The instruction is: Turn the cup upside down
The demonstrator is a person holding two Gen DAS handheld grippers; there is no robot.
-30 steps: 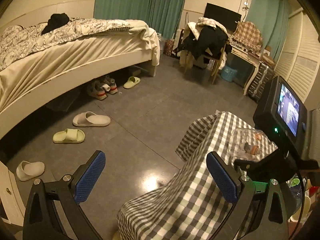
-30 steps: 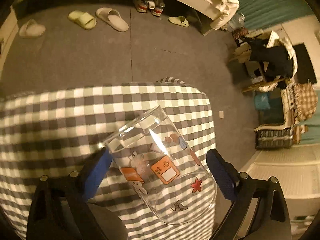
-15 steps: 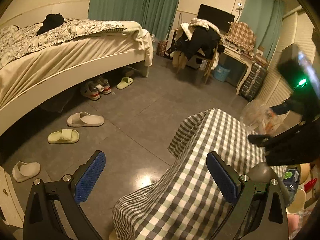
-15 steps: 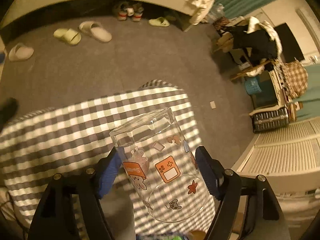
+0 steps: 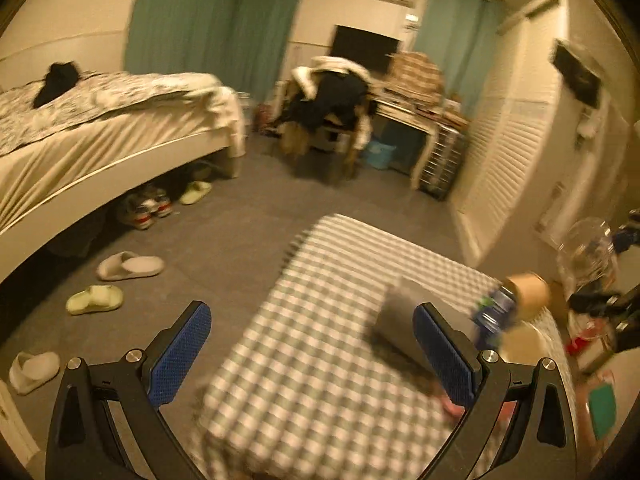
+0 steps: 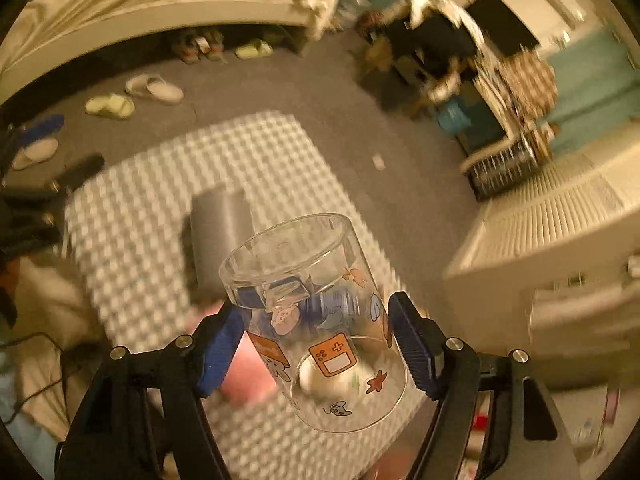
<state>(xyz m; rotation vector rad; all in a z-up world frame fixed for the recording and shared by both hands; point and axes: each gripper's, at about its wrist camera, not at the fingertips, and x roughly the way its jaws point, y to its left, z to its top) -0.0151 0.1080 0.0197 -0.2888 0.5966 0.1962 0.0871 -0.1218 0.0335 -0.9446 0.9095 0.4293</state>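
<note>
We have the cup (image 6: 316,320), a clear tumbler printed with small cartoon stickers, clamped across its body between the blue pads (image 6: 412,344) of the right gripper (image 6: 316,340). It is lifted off the checked tablecloth (image 6: 132,216) and tilted, its thick base toward twelve o'clock in the right wrist view and its open mouth toward six, nearest the camera. From the left wrist view it shows as a pale, blurred shape at about three o'clock.

We judge it light but rigid, probably glass or hard plastic, smooth-walled and so prone to slip or twist in the pads as it turns; if glass, it could crack on a hard landing. The mid-wall hold looks sensible: both pads sit on opposite sides, well clear of the rim, which must meet the cloth.

At eleven o'clock from the cup a grey cylinder (image 6: 220,224) stands on the cloth, near enough to mind when setting down.

The left gripper (image 5: 312,348) hangs spread wide with nothing between its pads, above the table's near edge. Both views are motion-blurred.
</note>
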